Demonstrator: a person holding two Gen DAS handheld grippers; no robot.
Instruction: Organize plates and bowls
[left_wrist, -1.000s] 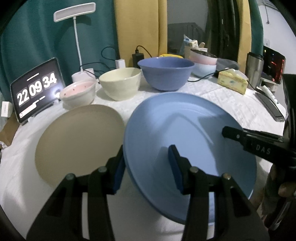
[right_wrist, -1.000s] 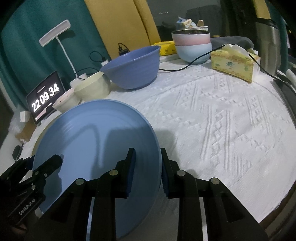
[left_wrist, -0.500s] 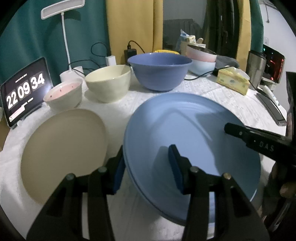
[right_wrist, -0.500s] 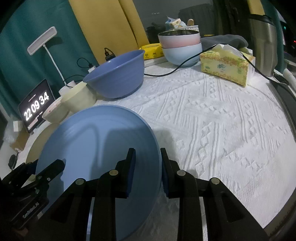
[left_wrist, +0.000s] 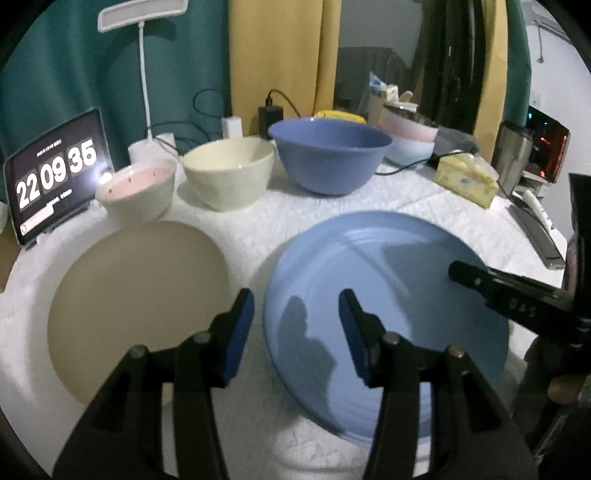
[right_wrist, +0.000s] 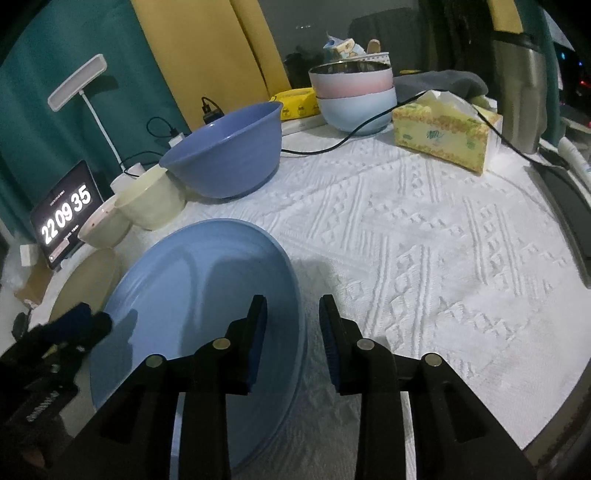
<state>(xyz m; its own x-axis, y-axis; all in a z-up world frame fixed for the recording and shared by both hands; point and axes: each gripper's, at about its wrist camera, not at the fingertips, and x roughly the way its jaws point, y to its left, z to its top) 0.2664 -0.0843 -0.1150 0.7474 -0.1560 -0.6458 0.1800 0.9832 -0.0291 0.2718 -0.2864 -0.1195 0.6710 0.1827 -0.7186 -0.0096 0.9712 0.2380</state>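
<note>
A large blue plate (left_wrist: 384, 295) lies on the white tablecloth; it also shows in the right wrist view (right_wrist: 192, 306). A beige plate (left_wrist: 136, 302) lies to its left, apart from it. My left gripper (left_wrist: 295, 332) is open, its fingers straddling the blue plate's left rim. My right gripper (right_wrist: 293, 339) is open, straddling the plate's right rim. Behind stand a pink bowl (left_wrist: 138, 190), a cream bowl (left_wrist: 229, 175) and a big blue bowl (left_wrist: 328, 158).
A clock tablet (left_wrist: 55, 177) and a lamp (left_wrist: 142, 74) stand at the back left. Stacked pink and light-blue bowls (right_wrist: 354, 96), a tissue box (right_wrist: 443, 134), cables and a steel tumbler (right_wrist: 521, 92) stand at the back right. The table edge is near on the right.
The blue plate has come down flat onto the cloth. Both grippers have opened and let go of its rim. The clock changed from 34 to 35.
</note>
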